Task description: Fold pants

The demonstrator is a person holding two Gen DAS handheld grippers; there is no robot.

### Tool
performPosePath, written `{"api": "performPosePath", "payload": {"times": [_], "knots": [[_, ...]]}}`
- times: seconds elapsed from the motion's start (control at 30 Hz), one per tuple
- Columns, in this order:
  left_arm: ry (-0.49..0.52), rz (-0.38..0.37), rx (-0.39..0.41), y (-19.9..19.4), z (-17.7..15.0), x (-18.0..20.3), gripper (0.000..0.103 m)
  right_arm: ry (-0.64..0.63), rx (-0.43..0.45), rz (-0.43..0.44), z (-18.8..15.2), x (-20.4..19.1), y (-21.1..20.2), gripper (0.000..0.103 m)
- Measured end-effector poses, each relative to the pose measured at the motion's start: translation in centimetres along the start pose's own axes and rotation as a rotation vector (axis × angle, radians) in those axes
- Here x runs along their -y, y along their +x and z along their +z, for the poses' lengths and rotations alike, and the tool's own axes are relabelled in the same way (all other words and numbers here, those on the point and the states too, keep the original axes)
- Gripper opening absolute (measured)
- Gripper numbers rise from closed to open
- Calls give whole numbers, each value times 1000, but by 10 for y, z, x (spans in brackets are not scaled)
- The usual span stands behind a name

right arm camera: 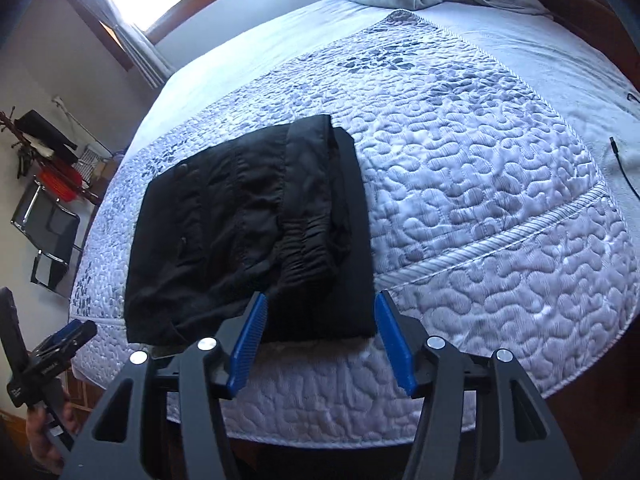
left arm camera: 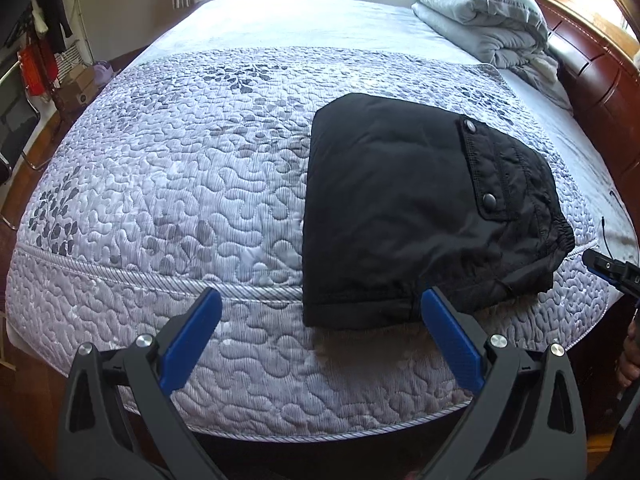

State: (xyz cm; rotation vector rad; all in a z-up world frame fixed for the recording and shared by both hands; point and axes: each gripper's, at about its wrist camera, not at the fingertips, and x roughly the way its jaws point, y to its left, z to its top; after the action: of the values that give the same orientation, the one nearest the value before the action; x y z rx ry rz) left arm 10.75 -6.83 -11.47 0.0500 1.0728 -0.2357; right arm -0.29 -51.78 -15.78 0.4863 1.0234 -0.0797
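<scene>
The black pants point(left arm camera: 420, 216) lie folded into a compact bundle on the quilted bed cover point(left arm camera: 180, 184), with a snap-button pocket flap and the elastic waistband facing up. My left gripper point(left arm camera: 320, 308) is open and empty, held just short of the bundle's near edge. In the right wrist view the pants point(right arm camera: 248, 232) lie near the bed's front edge. My right gripper point(right arm camera: 320, 312) is open and empty, its jaws apart just above the bundle's near end. The right gripper also shows at the right edge of the left wrist view point(left arm camera: 612, 272).
A folded grey duvet point(left arm camera: 480, 12) sits at the head of the bed by the wooden headboard point(left arm camera: 592, 80). A black cable point(right arm camera: 624, 164) lies on the sheet. A chair point(right arm camera: 48, 236) and clutter stand beside the bed.
</scene>
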Motion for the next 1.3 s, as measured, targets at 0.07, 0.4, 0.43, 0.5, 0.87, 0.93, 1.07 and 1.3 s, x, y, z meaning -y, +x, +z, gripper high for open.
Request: {"api": "performPosePath", "payload": {"times": [0.07,0.4,0.43,0.5,0.87,0.93,1.07,1.3], "knots": [[-14,-7,-6,0,0,1,100,-18,2,-18,-1,-9,-2,59],[-49,-49,-50,7,-7,1,100,-69,-34,-30,-5,-27,3,69],[-50,-57,-53,8,-7,2,100,-60,-41,-15,-4,-23,6,75],[-50,-82,-57,12,-7,1,100,-35,-57,17,1,-14,12,77],[-103,-118,-131,57,11,-12,100,86,-87,99,42,33,41,77],[-110,-105,-117,57,14,-11,100,87,-91,120,43,31,42,77],[-82,-44,-58,49,21,-2,100,39,-77,40,43,19,44,77],[8,-28,33,23,43,22,100,-79,-38,-2,51,-3,32,85]]}}
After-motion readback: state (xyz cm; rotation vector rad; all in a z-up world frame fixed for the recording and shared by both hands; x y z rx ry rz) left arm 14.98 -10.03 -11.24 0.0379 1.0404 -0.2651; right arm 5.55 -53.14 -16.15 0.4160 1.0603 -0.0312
